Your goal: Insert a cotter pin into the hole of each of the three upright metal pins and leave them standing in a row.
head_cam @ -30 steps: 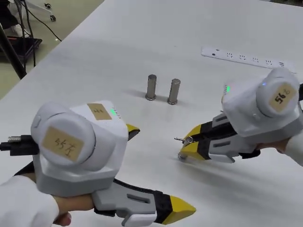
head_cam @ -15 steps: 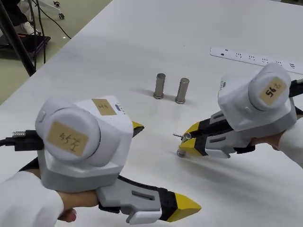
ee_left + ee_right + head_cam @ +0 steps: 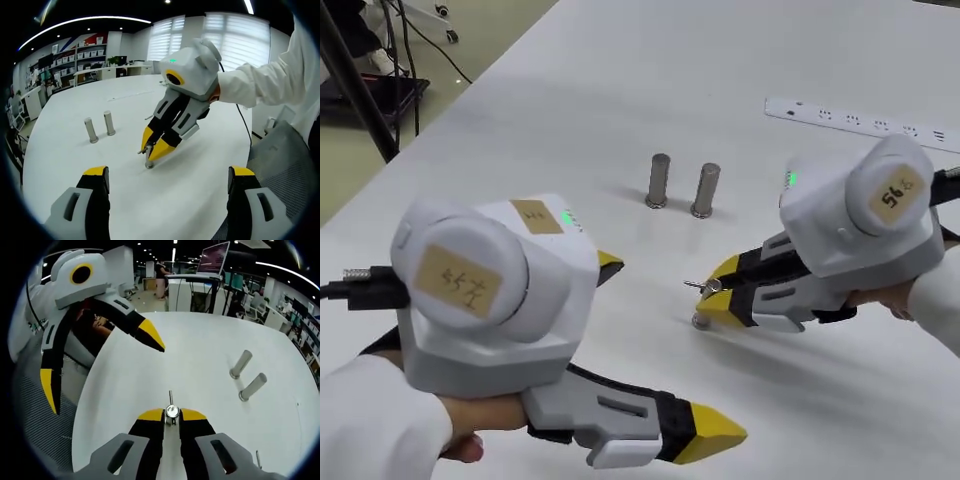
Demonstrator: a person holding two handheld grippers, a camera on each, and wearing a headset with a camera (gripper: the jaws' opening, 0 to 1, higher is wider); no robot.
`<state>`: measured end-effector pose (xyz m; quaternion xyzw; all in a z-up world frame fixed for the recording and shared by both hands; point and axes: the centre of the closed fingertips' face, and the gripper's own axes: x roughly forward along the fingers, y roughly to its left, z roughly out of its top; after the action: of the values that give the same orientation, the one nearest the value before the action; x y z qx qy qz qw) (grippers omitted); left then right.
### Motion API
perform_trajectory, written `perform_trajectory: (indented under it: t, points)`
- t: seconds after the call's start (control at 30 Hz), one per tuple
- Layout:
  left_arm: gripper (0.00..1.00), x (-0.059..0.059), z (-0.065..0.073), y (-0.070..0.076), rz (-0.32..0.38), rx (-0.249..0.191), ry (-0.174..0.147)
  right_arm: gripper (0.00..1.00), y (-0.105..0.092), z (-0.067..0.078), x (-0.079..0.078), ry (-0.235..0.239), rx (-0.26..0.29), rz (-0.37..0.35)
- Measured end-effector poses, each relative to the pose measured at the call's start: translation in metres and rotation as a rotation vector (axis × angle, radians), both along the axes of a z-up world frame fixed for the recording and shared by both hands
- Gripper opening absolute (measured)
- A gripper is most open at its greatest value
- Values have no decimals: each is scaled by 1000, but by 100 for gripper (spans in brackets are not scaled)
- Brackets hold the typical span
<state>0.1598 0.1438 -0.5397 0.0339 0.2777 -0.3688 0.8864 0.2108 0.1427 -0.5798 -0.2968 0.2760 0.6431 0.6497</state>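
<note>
Head view: the left gripper [image 3: 668, 350] sits low and near the camera, its yellow-tipped tongs spread wide with nothing between them. Across the white table [image 3: 570, 120], the right gripper [image 3: 714, 294] has its tongs pressed together on the third metal pin [image 3: 703, 318]. This pin is roughly upright, with its flanged foot down at the table surface. A thin cotter pin [image 3: 693, 286] juts sideways from the pin's top end. Beyond both grippers, the two upright metal pins [image 3: 659, 181] stand side by side, close together but apart, and well clear of the grippers. A power strip [image 3: 860, 124] lies at the far right of the table.

Left gripper view: this gripper's own tongs rise far apart at the bottom. Between them, further off, the right gripper points steeply down and pinches the third metal pin, whose foot is at the table. I cannot tell whether it touches. The two upright metal pins stand to the left of it.

Right gripper view: its own tongs are closed on the rounded head of the third metal pin. The cotter pin pokes straight ahead from it. The left gripper hangs at the upper left with its tongs spread. The two upright metal pins appear at the right, tilted by the camera's roll.
</note>
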Motion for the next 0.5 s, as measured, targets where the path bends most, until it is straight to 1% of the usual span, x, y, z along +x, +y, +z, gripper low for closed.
perform_trajectory:
  t: [0.03,0.07,0.1,0.13,0.23,0.27,0.37,0.4,0.43,0.5]
  points:
    - [98,0,0,0,1,0,1,9,0,2,0,4,5,-10]
    - [98,0,1,1,2,-1,2,14,-3,4,0,8,5,-34]
    - [98,0,1,1,3,-2,3,19,-5,6,0,8,4,-34]
    - [98,0,2,1,4,-4,4,22,-7,11,-1,8,17,-48]
    - [98,0,4,2,7,-17,10,24,-13,17,0,20,46,-86]
    - [98,0,5,3,8,-20,12,26,-16,22,-1,23,57,-101]
    - [98,2,7,6,20,-32,10,35,-26,32,-4,23,87,-147]
    - [98,3,8,8,31,-41,11,35,-30,34,-7,31,102,-157]
    - [98,3,9,9,38,-48,12,33,-33,36,-9,36,111,-159]
    - [98,3,10,11,47,-63,16,32,-40,39,-10,35,135,-204]
